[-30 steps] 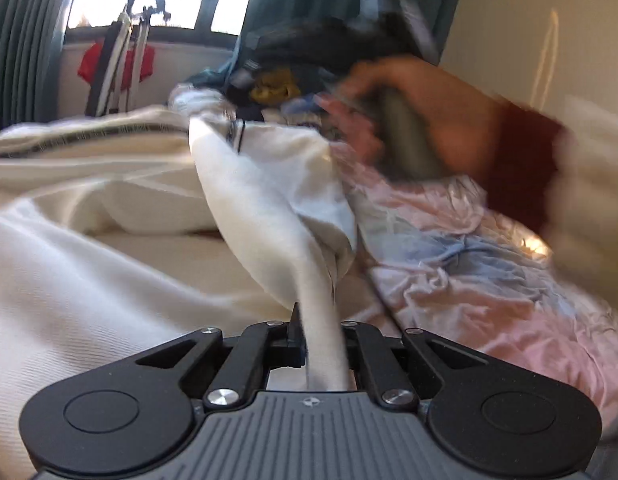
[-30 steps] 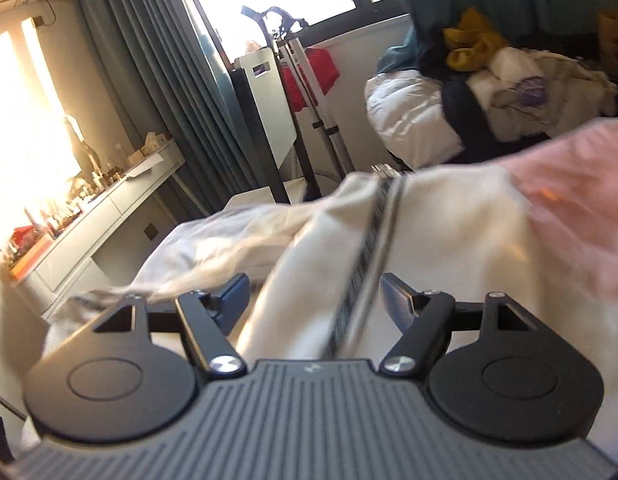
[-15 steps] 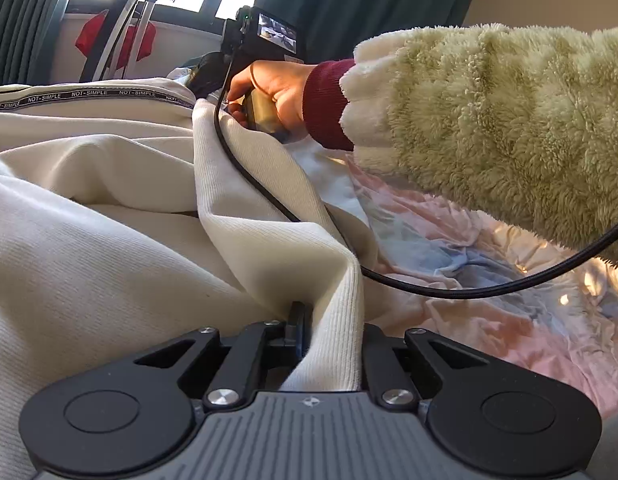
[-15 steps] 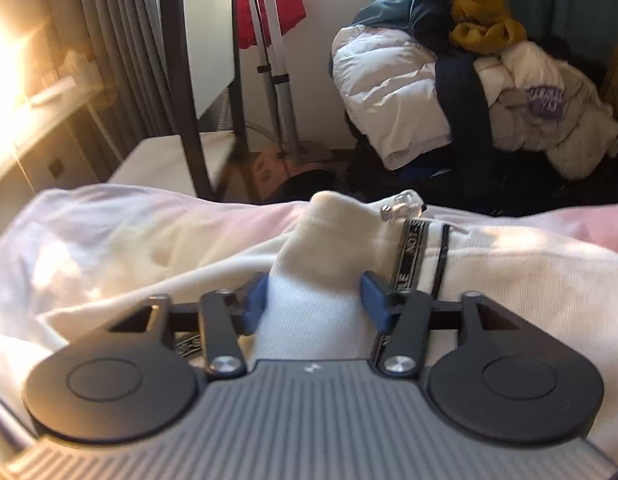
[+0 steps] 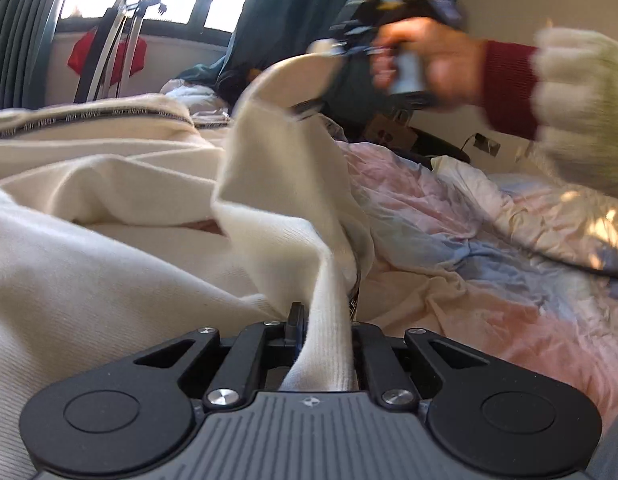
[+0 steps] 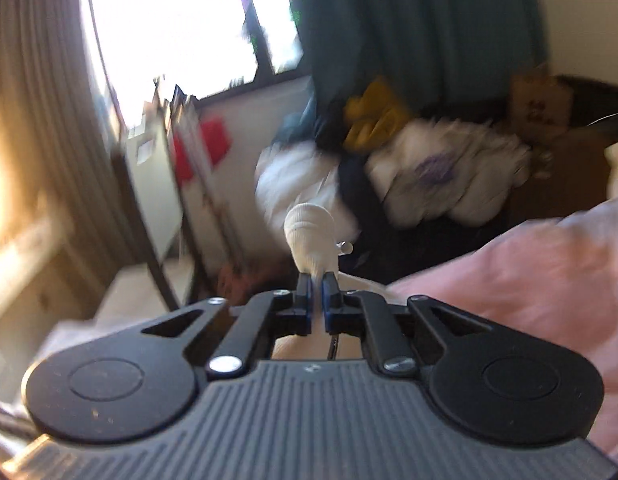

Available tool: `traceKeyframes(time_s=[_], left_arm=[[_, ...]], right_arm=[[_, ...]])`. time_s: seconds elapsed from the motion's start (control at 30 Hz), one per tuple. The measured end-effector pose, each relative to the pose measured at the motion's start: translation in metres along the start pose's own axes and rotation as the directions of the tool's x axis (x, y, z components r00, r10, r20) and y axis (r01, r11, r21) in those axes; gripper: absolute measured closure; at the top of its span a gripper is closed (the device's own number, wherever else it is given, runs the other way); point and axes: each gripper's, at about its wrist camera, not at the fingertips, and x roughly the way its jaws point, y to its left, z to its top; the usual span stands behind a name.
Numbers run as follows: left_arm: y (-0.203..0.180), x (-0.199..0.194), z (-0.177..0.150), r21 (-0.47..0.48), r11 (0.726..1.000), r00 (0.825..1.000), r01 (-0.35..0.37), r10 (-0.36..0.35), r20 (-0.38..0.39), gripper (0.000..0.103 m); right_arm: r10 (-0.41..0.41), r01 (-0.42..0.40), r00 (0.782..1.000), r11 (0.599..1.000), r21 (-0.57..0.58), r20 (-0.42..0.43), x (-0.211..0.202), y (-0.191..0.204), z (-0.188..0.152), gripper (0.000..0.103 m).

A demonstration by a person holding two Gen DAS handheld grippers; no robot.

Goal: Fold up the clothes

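At six o'clock in the left wrist view the left claw (image 5: 327, 340) is clenched on a ribbed cream edge of the cream garment (image 5: 109, 272), the cloth squeezed into a narrow band between its jaws. From there the garment runs up toward twelve o'clock as a raised fold and spreads to nine o'clock across the bed, where a dark printed stripe (image 5: 89, 118) crosses its far part. At three o'clock lies the rumpled pink and blue bedsheet (image 5: 489, 248), bare beside the garment. Farther off, near one o'clock, the person's right hand (image 5: 433, 64) holds the right claw (image 5: 341, 50), blurred by motion, with a lifted end of the same garment at its tip; a red cuff (image 5: 509, 88) and a fluffy pale sleeve (image 5: 581, 108) follow behind the hand. In the right wrist view the right claw (image 6: 317, 292) has just been closing and its blue pads are now pinched on a small rounded knob of cream fabric that sticks up just past them toward twelve o'clock; a small pale toggle seems to hang beside it, though blur makes that uncertain. Beyond, at one o'clock, sits a heap of clothes (image 6: 429, 176) below a dark green curtain (image 6: 409, 20), with a bright window (image 6: 181, 28) at eleven o'clock.
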Motion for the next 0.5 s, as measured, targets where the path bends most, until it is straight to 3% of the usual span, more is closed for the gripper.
traceKeyframes(time_s=[0.17,0.27,0.33,0.43,0.5], left_arm=[[-0.008,-0.008,0.003,0.014,1.000,1.000,0.001,-0.001,0.001,0.095],[-0.013,-0.014,0.003,0.035,0.999,1.000,0.014,-0.014,0.001,0.095],[-0.017,-0.016,0.002,0.055,0.998,1.000,0.019,-0.019,-0.008,0.095],[-0.022,-0.019,-0.001,0.060,0.998,0.999,0.033,-0.032,-0.033,0.095],[-0.025,-0.023,-0.004,0.052,0.998,0.998,0.040,-0.037,-0.057,0.095]], right_arm=[[-0.113,0.089,0.985,0.980,0.176,0.132,-0.096,-0.087,0.005,0.096],[-0.202,0.137,0.962,0.939,0.315,0.185,-0.155,-0.142,-0.014,0.096],[-0.269,0.158,0.944,0.877,0.454,0.191,-0.191,-0.178,-0.043,0.096],[-0.384,0.248,0.916,0.771,0.587,0.116,-0.222,-0.216,-0.093,0.096],[-0.399,0.278,0.916,0.699,0.659,0.037,-0.227,-0.234,-0.130,0.096]])
